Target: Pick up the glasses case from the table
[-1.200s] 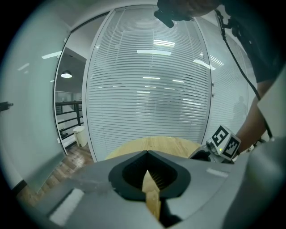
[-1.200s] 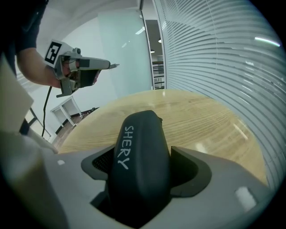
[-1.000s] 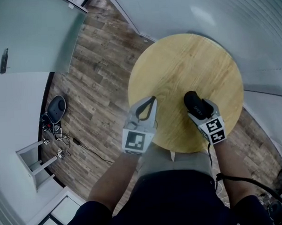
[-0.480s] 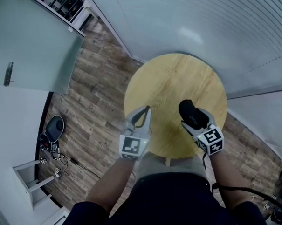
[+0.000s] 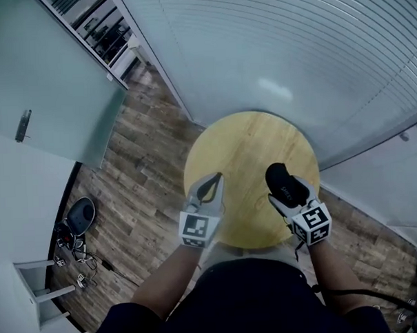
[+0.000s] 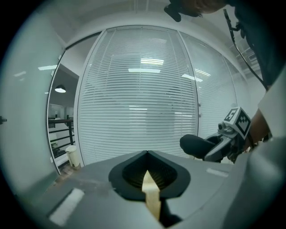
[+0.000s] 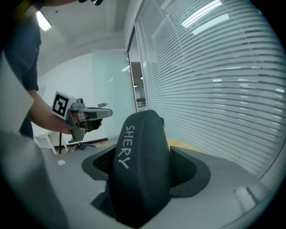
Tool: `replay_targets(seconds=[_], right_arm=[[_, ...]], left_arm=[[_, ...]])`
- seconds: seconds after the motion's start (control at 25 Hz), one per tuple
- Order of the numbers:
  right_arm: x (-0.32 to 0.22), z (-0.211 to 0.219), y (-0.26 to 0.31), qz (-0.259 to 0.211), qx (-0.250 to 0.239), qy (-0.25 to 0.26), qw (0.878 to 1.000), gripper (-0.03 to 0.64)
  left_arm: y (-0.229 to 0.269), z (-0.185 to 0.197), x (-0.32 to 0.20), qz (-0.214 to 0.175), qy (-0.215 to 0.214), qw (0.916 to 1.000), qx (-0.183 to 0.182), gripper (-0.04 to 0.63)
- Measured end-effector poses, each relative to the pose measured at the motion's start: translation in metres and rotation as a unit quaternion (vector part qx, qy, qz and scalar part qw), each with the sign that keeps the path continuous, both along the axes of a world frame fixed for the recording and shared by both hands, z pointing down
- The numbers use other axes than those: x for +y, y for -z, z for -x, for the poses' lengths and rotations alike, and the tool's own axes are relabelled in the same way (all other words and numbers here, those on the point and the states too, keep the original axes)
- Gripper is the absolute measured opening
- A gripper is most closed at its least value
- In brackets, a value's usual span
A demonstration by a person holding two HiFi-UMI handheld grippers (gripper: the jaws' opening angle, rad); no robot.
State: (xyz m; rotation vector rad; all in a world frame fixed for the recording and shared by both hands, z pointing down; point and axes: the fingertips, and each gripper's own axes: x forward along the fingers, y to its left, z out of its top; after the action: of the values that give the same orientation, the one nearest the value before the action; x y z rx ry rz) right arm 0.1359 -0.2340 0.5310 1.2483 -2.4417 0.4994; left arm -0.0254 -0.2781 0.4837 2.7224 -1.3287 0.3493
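Note:
The black glasses case (image 5: 279, 177) is clamped between the jaws of my right gripper (image 5: 288, 191) and hangs above the right side of the round wooden table (image 5: 246, 150). In the right gripper view the case (image 7: 139, 156) fills the space between the jaws of my right gripper (image 7: 145, 169), with white lettering along its side. My left gripper (image 5: 216, 177) hovers over the table's left edge, jaws shut with nothing between them. In the left gripper view its tips (image 6: 146, 153) meet, and the case (image 6: 196, 145) shows at the right.
White blinds behind glass (image 5: 293, 48) curve around the far side of the table. Wood-plank floor (image 5: 139, 165) lies at the left, with a round device and cables (image 5: 78, 218). A glass door (image 5: 46, 73) stands at the upper left.
Both grippers have risen, the right one more, taking the case up off the tabletop. The table now looks smaller and further below, and more of the blinds is in view.

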Motion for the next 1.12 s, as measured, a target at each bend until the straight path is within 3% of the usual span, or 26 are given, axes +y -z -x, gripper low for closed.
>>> replay_targets(seconds=[0.48, 1.12], right_arm=[[-0.013, -0.028, 0.075, -0.088, -0.02, -0.048, 0.995, 0.37], [-0.026, -0.033, 0.091, -0.111, -0.023, -0.058, 0.992, 0.37]], left_arm=[[0.067, -0.015, -0.003, -0.061, -0.018, 0.998, 0.003, 0.003], [0.079, -0.019, -0.013, -0.075, -0.026, 0.9968, 0.007, 0.003]])
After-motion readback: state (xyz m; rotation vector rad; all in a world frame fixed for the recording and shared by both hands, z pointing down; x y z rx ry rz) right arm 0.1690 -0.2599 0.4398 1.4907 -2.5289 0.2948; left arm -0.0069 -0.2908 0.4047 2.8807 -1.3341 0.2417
